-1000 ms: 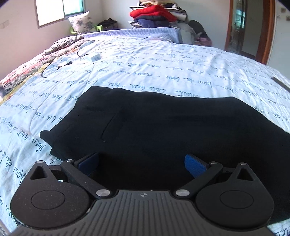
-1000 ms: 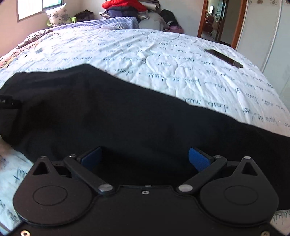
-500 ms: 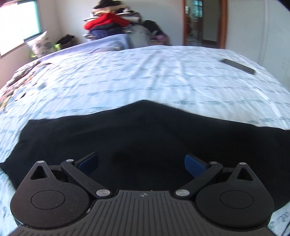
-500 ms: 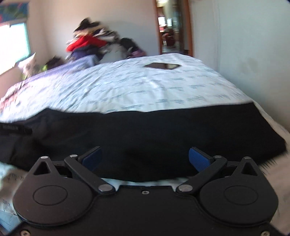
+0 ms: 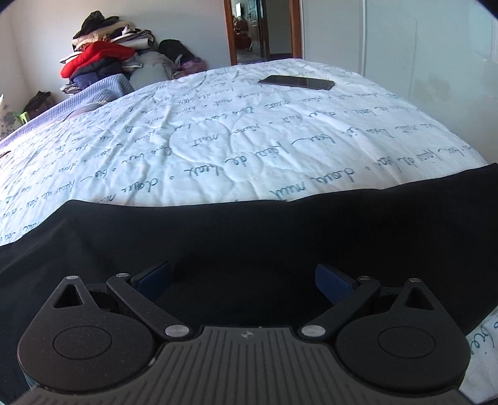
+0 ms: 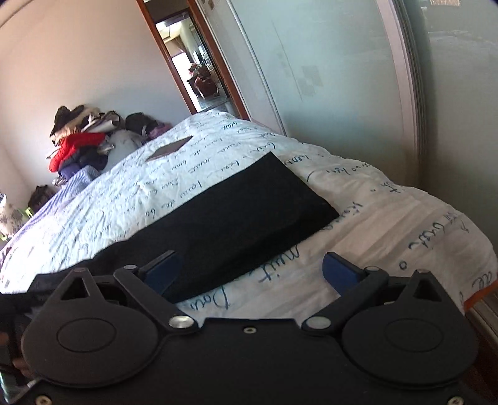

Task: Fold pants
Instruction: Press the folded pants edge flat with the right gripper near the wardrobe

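Black pants (image 5: 249, 236) lie stretched across the near part of a bed, on a white quilt (image 5: 236, 137) printed with lines of dark blue cursive script. The script runs upside down to both cameras; fragments resembling "nuit" and "Dou" appear near the right gripper, but no full phrase can be read with confidence.

The left gripper (image 5: 242, 277) hangs over the middle of the dark cloth with its blue-padded fingers (image 5: 330, 277) spread wide and nothing between them. A small round emblem sits on its ribbed grey body; it is too small to identify.

In the right wrist view, the right gripper (image 6: 250, 272) is likewise released, jaws wide apart. Its left finger (image 6: 163, 272) sits over the near edge of the pants (image 6: 236, 224) while its right finger (image 6: 339, 271) sits over bare quilt (image 6: 389, 224). The leg end of the garment ends in a straight hem at the right, near the side of the bed.

Farther off, a dark phone (image 5: 297, 82) lies flat on the quilt. Beyond the far left of the bed stands a heap of clothes (image 5: 102, 59) with a red jacket among them, and an open wooden doorway (image 5: 263, 29) shows in the far wall.
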{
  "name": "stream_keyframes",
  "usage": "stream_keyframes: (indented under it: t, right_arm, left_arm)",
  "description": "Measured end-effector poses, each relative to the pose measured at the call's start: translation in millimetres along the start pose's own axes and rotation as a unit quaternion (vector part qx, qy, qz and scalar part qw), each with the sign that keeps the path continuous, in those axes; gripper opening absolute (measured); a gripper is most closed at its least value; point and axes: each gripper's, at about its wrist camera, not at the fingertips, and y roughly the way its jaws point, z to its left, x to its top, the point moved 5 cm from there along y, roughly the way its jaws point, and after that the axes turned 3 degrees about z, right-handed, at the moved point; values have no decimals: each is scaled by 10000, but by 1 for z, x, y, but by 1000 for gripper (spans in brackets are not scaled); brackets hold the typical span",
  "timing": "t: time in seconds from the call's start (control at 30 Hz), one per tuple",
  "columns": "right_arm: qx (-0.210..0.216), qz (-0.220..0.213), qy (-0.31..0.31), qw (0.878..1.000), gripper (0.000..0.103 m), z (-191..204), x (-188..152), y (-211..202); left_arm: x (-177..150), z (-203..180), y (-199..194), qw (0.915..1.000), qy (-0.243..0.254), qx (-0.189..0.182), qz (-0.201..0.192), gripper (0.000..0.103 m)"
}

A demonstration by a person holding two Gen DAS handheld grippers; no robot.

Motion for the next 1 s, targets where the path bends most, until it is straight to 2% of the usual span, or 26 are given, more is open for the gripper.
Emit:
stream_keyframes:
  t: [0.07, 0.13, 0.17, 0.2, 0.33, 0.5, 0.67, 0.73, 0.77, 0.9, 1.0]
  right_arm:
    - [-180, -65, 56, 9998, 101, -3, 5, 3]
    - [-455, -394, -15, 9982, 96, -9, 15, -6]
    - [-621, -511, -221, 9965, 90, -9, 18, -10]
    - [-692, -527, -423, 9953, 78, -7, 20, -11]
    - [-368, -146, -411, 9984, 58, -10, 20, 1]
    - [-606, -175, -358, 9974, 55, -20, 22, 12]
    - [-539, -202, -433, 9974, 56, -19, 25, 18]
    - [-557, -195, -629, 9963, 40, -14, 25, 19]
    - [-592, -178, -688, 9957, 24, -13, 24, 20]
    - [-572, -161, -846, 9946, 11, -10, 21, 19]
    - [-816, -298, -1073, 9904, 9, -7, 23, 15]
  left_arm:
    - [1, -5, -5, 9999, 58, -128, -20, 99]
    - [4, -12, -11, 9995, 124, -280, -73, 100]
    - [5, -15, -13, 9994, 162, -288, -113, 100]
    - [6, -19, -13, 9993, 213, -274, -137, 100]
    - [8, -39, -13, 9980, 486, -369, -184, 100]
    - [5, -55, -17, 9962, 747, -357, -272, 100]
    - [10, -60, -15, 9962, 718, -416, -259, 100]
    - [13, -66, -15, 9961, 679, -526, -220, 100]
    - [15, -71, -16, 9954, 697, -614, -215, 100]
    - [18, -102, -22, 9895, 1028, -955, -350, 100]
    - [14, -126, -19, 9860, 1352, -903, -364, 100]
